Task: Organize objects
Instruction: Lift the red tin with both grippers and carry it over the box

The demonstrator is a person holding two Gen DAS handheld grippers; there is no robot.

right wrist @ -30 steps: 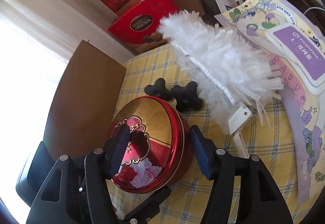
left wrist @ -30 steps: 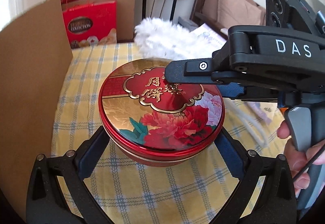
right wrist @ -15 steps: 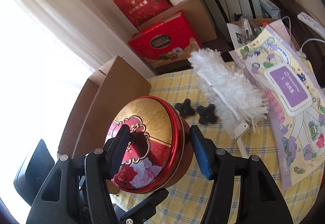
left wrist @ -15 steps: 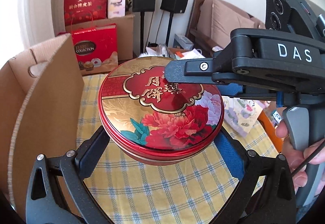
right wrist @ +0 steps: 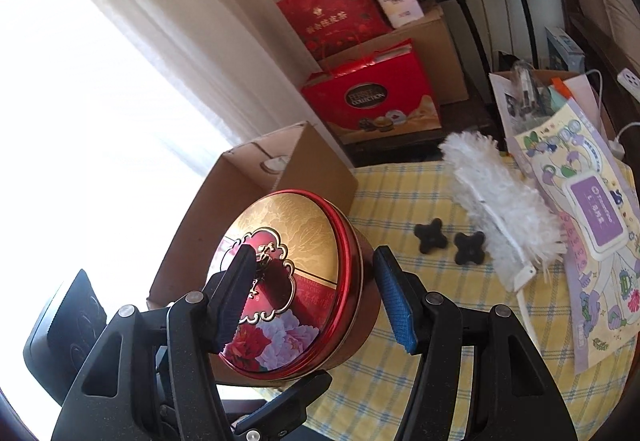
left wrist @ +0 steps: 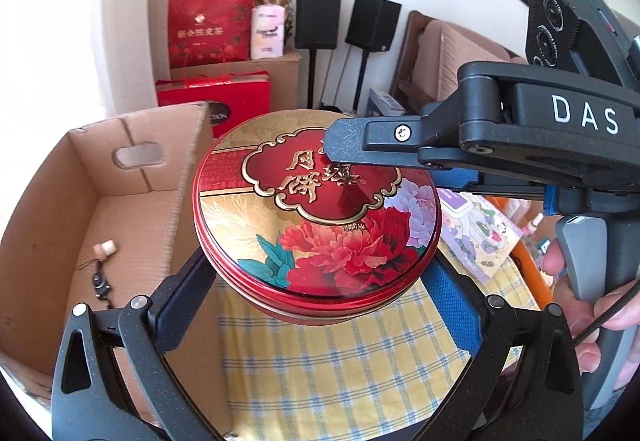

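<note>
Tin [left wrist: 316,217], round, red and gold with peony lid, was held off the checked tablecloth [left wrist: 340,373] by both grippers at once. Left gripper [left wrist: 316,305] had its jaws spread wide around the tin's side wall, blue pads against opposite sides near the bottom rim; tin sat right between its fingers, lid facing up toward the camera. Right gripper [right wrist: 316,301] clamped the same tin top to bottom at about half opening: one finger [right wrist: 236,293] flat on the lid over the gold characters, the other finger [right wrist: 394,305] against the underside. In the left wrist view that right gripper reached in from the right, with a hand [left wrist: 600,305] on its grip. Cardboard box [left wrist: 100,225] stood open just left of the left gripper, below the tin's level, small cork-like item and cord on its floor. Beyond the right gripper: two black cross-shaped pieces [right wrist: 450,243], white duster [right wrist: 500,197], printed sheet [right wrist: 600,253] on the cloth. Red gift bags [right wrist: 372,97] and speakers well behind.
</note>
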